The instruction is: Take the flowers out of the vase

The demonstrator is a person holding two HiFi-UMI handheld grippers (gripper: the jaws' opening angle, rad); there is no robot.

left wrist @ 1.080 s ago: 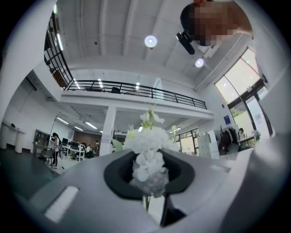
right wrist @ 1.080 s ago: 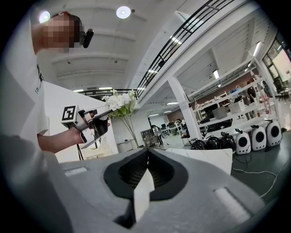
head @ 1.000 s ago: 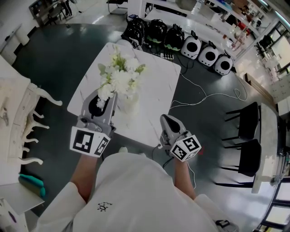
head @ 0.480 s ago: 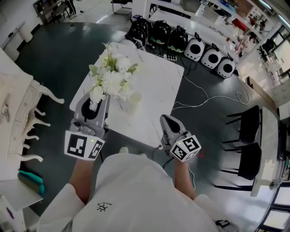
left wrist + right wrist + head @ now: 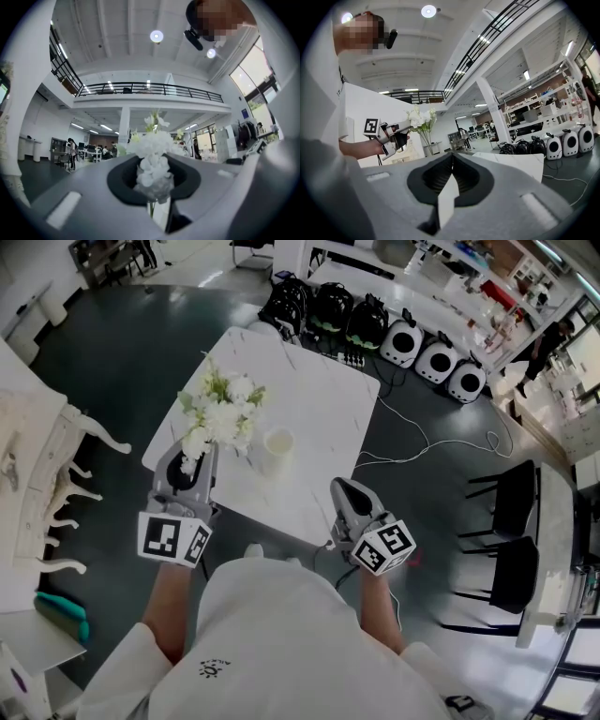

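Okay, head view: left gripper (image 5: 192, 465), left of centre, is clenched on the stems of the white flowers (image 5: 220, 413), which are clear of the vase (image 5: 278, 448) and sit up-left of it. The vase stands upright mid-frame on the white table (image 5: 309, 399), and the right gripper (image 5: 342, 491) is lower right of centre, off the table's near edge. Left gripper view: flowers (image 5: 154, 143) fill the centre, with green stems pinched between nearly closed jaws of the left gripper (image 5: 154, 187). Right gripper view: right gripper (image 5: 451, 173) jaws are together on nothing, left gripper (image 5: 389, 136) holds the flowers (image 5: 419, 119) at centre left, and the table (image 5: 511, 161) is at right.
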